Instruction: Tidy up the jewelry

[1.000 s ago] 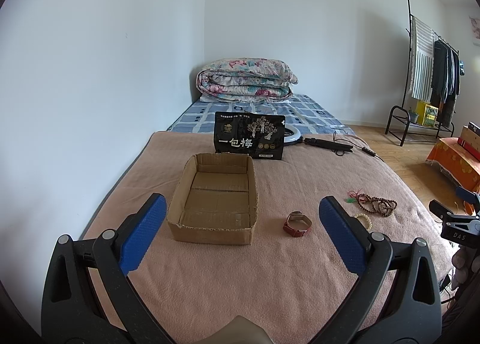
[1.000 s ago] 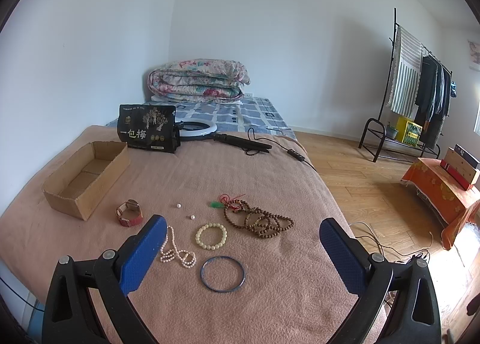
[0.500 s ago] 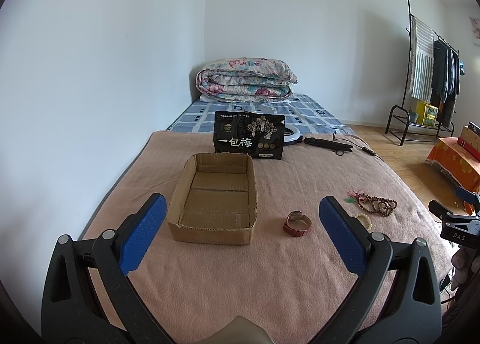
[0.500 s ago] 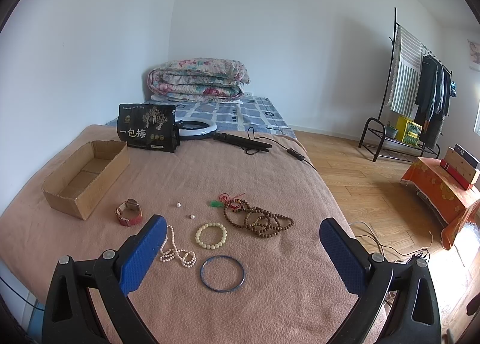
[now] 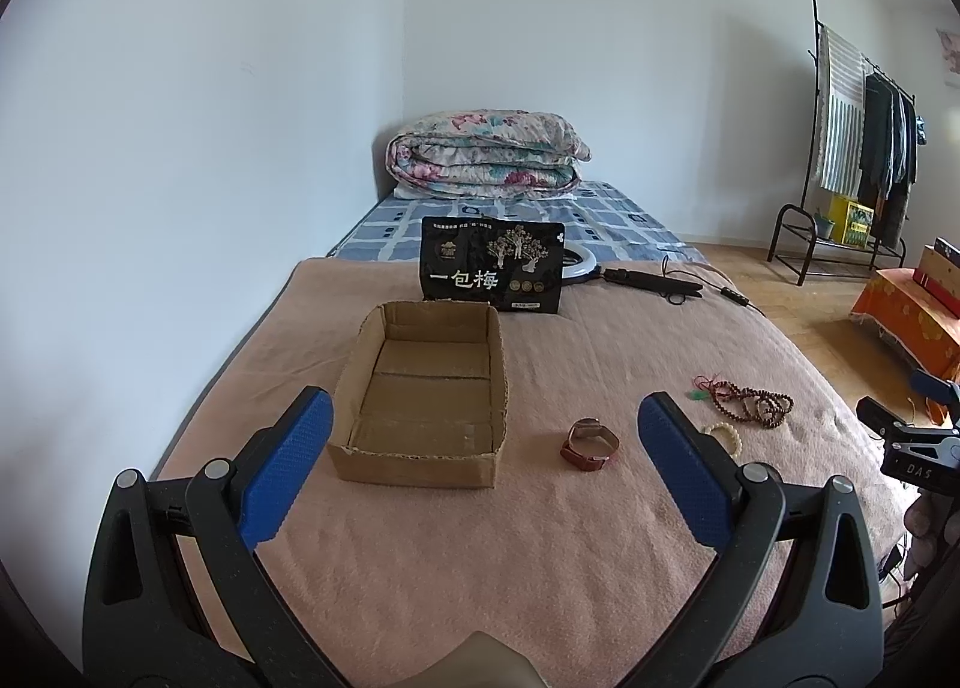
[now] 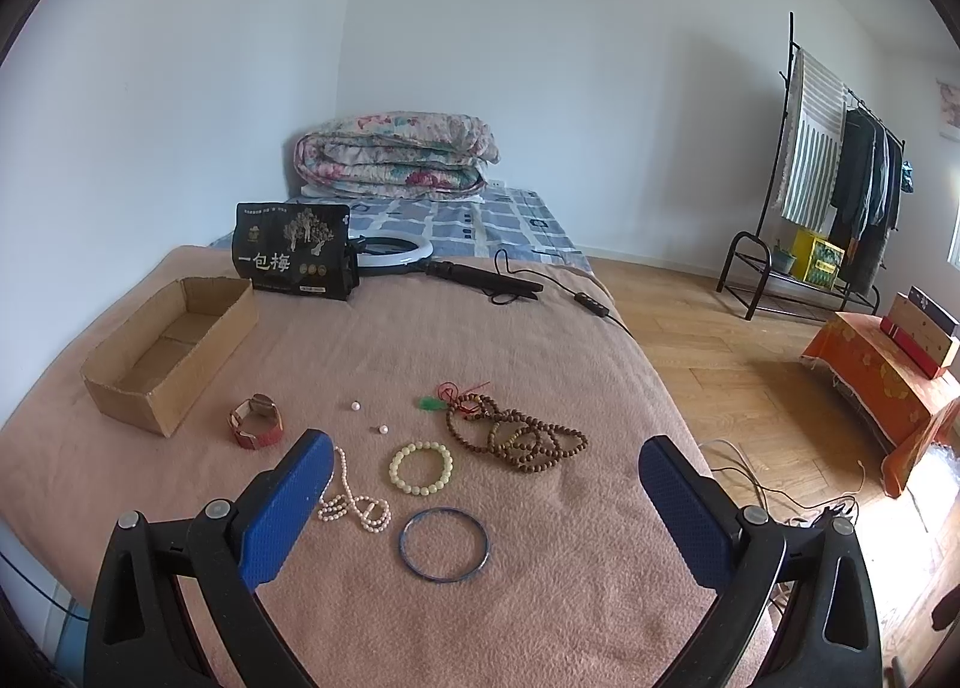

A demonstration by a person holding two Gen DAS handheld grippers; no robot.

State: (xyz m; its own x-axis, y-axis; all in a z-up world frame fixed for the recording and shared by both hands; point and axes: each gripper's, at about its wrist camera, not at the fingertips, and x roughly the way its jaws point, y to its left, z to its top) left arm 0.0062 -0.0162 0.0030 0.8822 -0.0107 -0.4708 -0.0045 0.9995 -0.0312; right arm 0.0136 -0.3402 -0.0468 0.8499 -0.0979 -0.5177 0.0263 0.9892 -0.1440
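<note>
An open, empty cardboard box (image 5: 420,388) (image 6: 171,352) lies on the pink blanket. A red-strapped watch (image 5: 591,442) (image 6: 255,421) lies to its right. Further right lie two loose pearls (image 6: 356,405), a pearl necklace (image 6: 354,499), a cream bead bracelet (image 6: 420,467), a blue bangle (image 6: 444,544) and a brown bead string (image 6: 516,433) (image 5: 750,403) with a red cord. My left gripper (image 5: 480,478) is open and empty, in front of the box. My right gripper (image 6: 480,508) is open and empty, above the bangle and bracelet.
A black snack bag (image 5: 492,271) (image 6: 291,253) stands behind the box. A ring light (image 6: 393,250) with its cable lies beside it. A folded quilt (image 5: 486,157) sits at the bed's far end. A clothes rack (image 6: 828,178) and an orange-covered table (image 6: 888,388) stand right.
</note>
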